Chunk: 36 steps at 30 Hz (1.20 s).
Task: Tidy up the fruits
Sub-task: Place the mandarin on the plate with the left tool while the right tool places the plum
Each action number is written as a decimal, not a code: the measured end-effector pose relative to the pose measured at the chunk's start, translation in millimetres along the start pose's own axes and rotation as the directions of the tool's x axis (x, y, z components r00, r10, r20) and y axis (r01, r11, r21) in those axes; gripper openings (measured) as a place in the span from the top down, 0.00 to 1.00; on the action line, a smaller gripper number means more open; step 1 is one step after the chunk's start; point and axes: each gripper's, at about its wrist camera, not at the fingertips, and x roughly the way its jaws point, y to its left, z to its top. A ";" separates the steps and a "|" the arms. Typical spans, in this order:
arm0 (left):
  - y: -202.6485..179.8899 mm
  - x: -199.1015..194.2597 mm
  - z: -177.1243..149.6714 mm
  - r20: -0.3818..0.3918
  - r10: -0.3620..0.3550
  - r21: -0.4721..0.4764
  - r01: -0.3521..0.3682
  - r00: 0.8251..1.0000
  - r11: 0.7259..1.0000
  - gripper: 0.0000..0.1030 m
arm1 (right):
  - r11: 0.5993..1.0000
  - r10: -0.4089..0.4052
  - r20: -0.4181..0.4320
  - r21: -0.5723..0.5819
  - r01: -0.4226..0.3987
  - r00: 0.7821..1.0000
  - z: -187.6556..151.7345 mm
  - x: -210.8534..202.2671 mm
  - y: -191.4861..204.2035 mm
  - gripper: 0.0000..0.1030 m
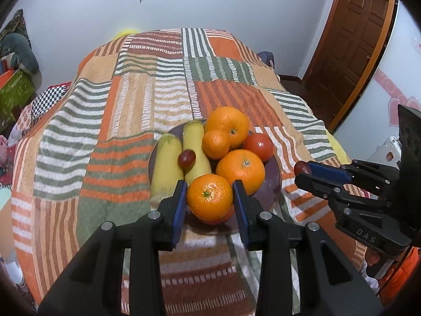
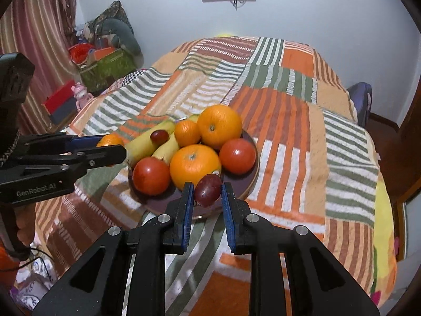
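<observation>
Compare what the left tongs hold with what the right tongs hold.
The left tongs grip a mandarin; the right tongs hold a grape.
1. The mandarin is bright orange with a green stem scar; the grape is dark red and glossy.
2. The mandarin fills the wide gap between its blue pads; the grape is far smaller, and the tongs are narrower around it.
Both are held at the near edge of the plate.

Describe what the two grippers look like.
Both are matte black plastic with cut-out linkage arms, silver pivot bolts and blue ribbed pads on the fingers. The left gripper reads "GenRobot.AI" on its side; the right gripper shows "DAS". A thin black cable hangs below the left one.
</observation>
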 end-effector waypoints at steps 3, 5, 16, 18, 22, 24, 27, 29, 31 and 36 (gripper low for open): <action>-2.4 7.2 5.5 0.000 -0.005 0.003 0.005 1.000 1.000 0.66 | 1.000 -0.010 -0.004 -0.003 0.010 1.000 2.3 6.9 -4.1 0.81; -2.6 12.1 7.4 -0.002 -0.004 0.006 0.004 1.000 1.000 0.66 | 1.000 -0.010 -0.012 0.001 0.010 1.000 3.8 11.5 -7.5 0.81; 1.1 44.4 12.0 -0.046 -0.011 0.004 0.011 0.999 1.000 0.66 | 0.999 -0.012 -0.064 0.029 0.013 0.998 -0.1 36.8 -20.6 0.81; 0.4 47.5 13.1 -0.048 -0.008 0.010 0.009 0.999 1.000 0.66 | 0.999 -0.004 -0.071 0.032 0.006 0.997 -1.3 39.5 -20.7 0.81; -1.1 53.9 15.6 -0.050 -0.001 0.016 0.002 0.999 1.000 0.66 | 1.000 0.002 -0.081 0.029 0.000 0.997 -2.4 44.7 -19.7 0.80; -1.3 56.0 16.0 -0.051 0.001 0.016 0.000 0.999 1.000 0.66 | 1.000 0.004 -0.086 0.031 -0.001 0.996 -3.7 46.5 -19.9 0.80; -1.4 59.1 15.3 -0.064 -0.005 0.015 0.006 0.998 1.000 0.63 | 0.999 0.008 -0.087 0.034 -0.005 0.996 -4.5 47.3 -20.6 0.80; -2.0 59.8 14.3 -0.067 -0.004 0.016 0.005 0.998 1.000 0.58 | 0.999 0.010 -0.092 0.033 -0.007 0.996 -3.9 47.6 -20.9 0.80; -3.2 58.7 14.0 -0.063 0.001 0.021 0.001 0.998 1.000 0.57 | 0.999 0.008 -0.094 0.032 -0.005 0.996 -3.2 47.5 -21.3 0.79; -2.2 46.6 16.0 -0.040 0.001 0.009 0.000 0.999 1.000 0.57 | 0.999 0.000 -0.072 0.038 0.003 0.997 1.2 37.9 -21.9 0.77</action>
